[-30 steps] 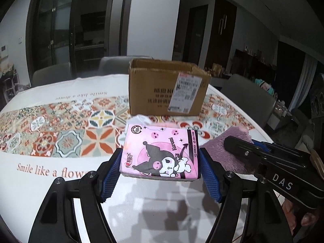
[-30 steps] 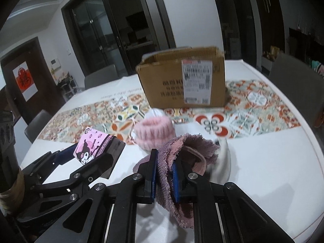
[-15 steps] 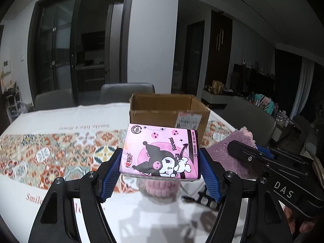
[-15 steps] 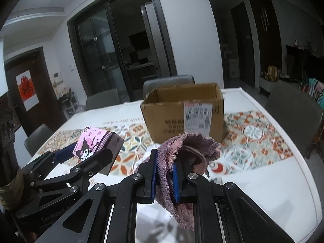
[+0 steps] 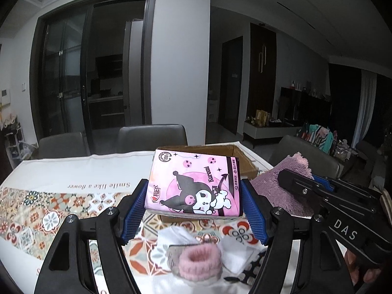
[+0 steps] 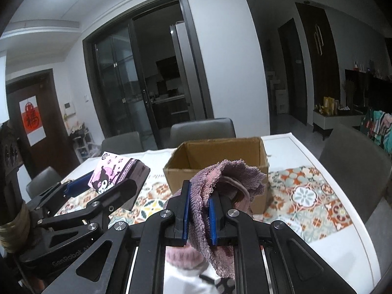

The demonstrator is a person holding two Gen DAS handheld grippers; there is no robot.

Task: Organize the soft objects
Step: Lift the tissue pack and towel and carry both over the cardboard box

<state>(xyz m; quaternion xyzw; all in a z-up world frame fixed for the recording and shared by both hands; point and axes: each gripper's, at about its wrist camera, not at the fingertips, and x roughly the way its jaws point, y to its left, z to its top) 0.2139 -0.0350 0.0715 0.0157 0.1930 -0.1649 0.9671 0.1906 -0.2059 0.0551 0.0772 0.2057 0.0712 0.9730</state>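
Note:
My left gripper (image 5: pixel 193 204) is shut on a pink Kuromi tissue pack (image 5: pixel 193 183) and holds it in the air in front of the open cardboard box (image 5: pixel 241 155). My right gripper (image 6: pixel 198 205) is shut on a purple fluffy towel (image 6: pixel 225 183), also lifted, just before the box (image 6: pixel 215 166). The tissue pack also shows in the right wrist view (image 6: pixel 112 175), the towel in the left wrist view (image 5: pixel 281 186). A pink fuzzy headband (image 5: pixel 196 262) and white cloths (image 5: pixel 235 252) lie on the table below.
The white table has a patterned tile runner (image 5: pixel 36 210). Grey chairs (image 5: pixel 152 136) stand behind the table, another at the right (image 6: pixel 355 161). Glass doors and dark cabinets fill the room behind.
Both grippers have risen with their loads and moved toward the box; its open top now shows. The headband and cloths stay on the table below.

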